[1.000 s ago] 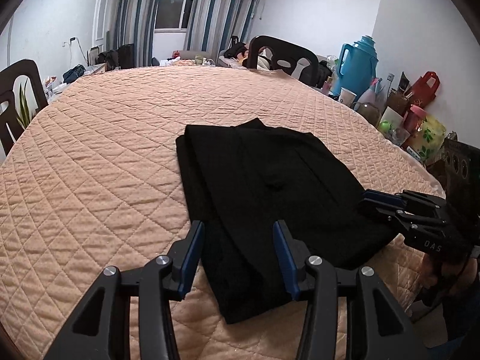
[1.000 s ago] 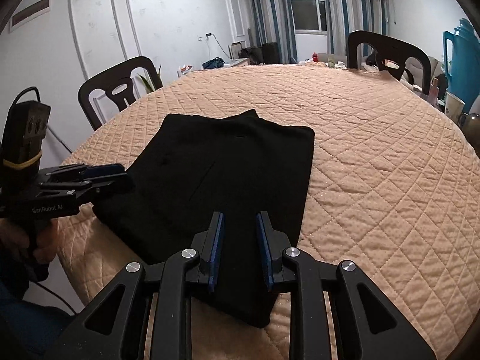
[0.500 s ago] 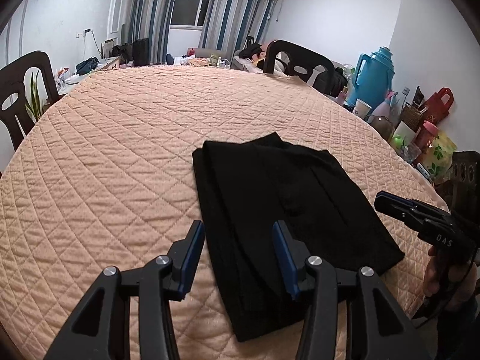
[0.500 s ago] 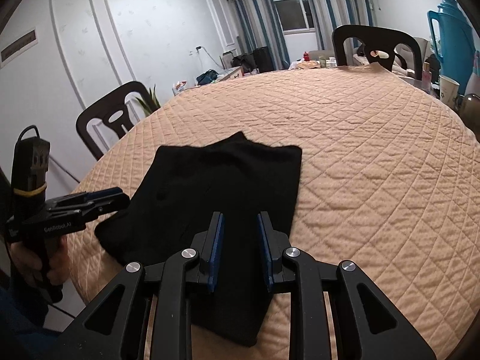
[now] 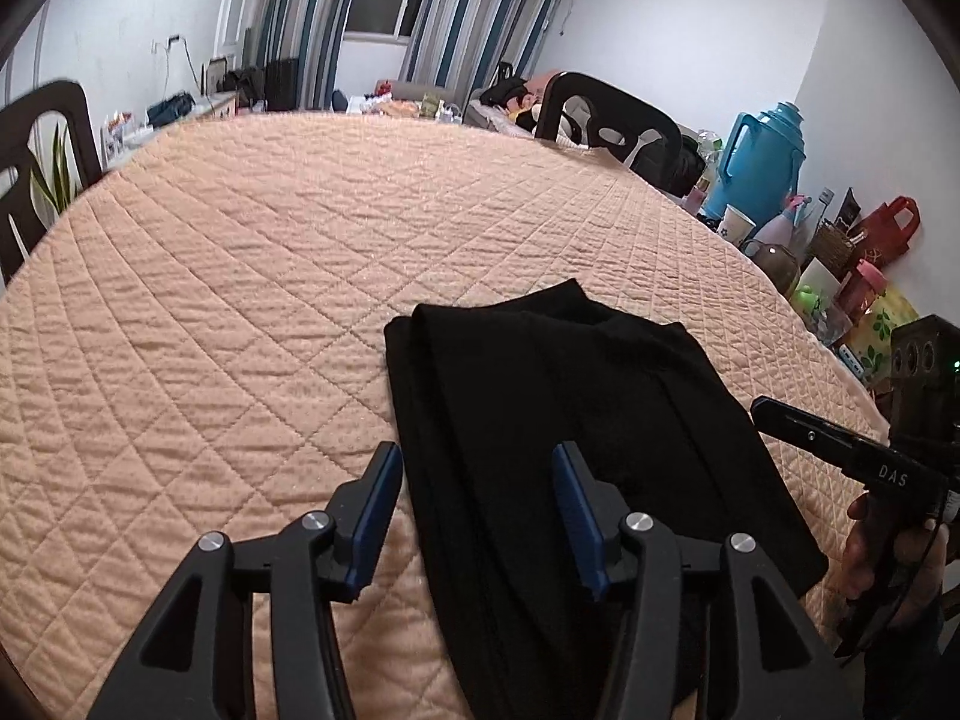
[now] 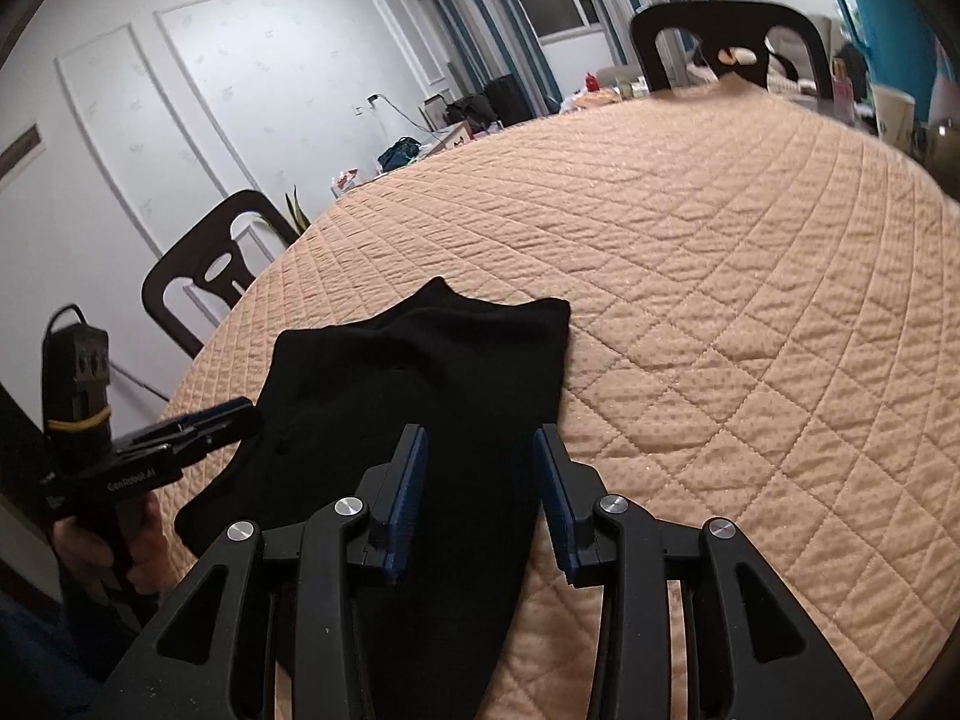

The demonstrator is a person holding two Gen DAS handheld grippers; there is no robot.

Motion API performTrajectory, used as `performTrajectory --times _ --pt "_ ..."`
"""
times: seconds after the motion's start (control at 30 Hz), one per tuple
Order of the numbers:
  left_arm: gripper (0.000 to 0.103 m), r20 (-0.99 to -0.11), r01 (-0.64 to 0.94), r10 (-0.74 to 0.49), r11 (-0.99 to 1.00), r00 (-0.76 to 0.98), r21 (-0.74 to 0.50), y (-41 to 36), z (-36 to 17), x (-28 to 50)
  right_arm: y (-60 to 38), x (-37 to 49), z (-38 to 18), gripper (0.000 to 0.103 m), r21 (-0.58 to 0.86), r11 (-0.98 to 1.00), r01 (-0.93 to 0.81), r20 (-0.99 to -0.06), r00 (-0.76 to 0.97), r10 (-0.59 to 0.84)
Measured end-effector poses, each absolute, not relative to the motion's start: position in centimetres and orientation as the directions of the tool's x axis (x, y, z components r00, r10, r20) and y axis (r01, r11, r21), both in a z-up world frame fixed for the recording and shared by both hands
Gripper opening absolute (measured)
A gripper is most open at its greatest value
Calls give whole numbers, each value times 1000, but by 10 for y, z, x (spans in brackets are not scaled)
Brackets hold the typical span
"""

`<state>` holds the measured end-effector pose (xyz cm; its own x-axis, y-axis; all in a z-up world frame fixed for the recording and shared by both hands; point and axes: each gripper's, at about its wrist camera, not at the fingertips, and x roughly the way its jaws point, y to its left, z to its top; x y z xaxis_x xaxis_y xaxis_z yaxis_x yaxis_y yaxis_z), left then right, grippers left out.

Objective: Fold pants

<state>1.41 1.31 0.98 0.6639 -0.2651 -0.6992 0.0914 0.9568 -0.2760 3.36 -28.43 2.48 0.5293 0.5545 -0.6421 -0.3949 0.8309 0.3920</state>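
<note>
Both hand-held tools tilt down toward the table (image 5: 198,276), each gripped from below by a hand. The left gripper (image 5: 477,516) hovers over the near end of the black pants (image 5: 558,420), its blue-padded jaws apart with nothing pinched between them — the left pad hangs over bare quilt, the right pad over the dark cloth. These jaws have just been opening a little.

The right gripper (image 6: 480,495) hovers over the same garment from the other side. Its jaws stand apart too and have just been opening; the cloth lies below and between them, yet the pads do not press on it.

The pants lie folded flat on the peach quilted cover, straight ahead of both claws and running away from them toward the table's middle. Ahead and to the right of the left claw, the other tool pokes in from the frame's edge with a hand (image 5: 894,558) under it; ahead and to the left of the right claw, the left tool appears beside the cloth's edge, again with a hand (image 6: 108,546) on its grip.

The near end of the pants is hidden under each tool's black body. The layers of the fold are hard to separate — the fabric reads as one dark mass. Only parts of the hands show; the arms are cut off.
</note>
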Motion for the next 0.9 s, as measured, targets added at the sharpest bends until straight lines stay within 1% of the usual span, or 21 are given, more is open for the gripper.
performTrajectory --times 0.3,0.5,0.77,0.9 --pt "58 -679 87 -335 924 653 -372 23 4 32 -291 55 13 38 472 811 -345 -651 484 585" --pt "61 -669 84 -381 898 638 -432 28 -6 24 -288 55 5 38 508 797 -327 -654 457 603" --pt "61 -658 87 -398 888 640 -452 25 -7 -3 -299 36 1 38 557 769 -315 -643 423 639" --pt "62 -659 86 -406 883 634 -462 22 -7 -8 -298 26 2 40 566 753 -336 -638 400 658"
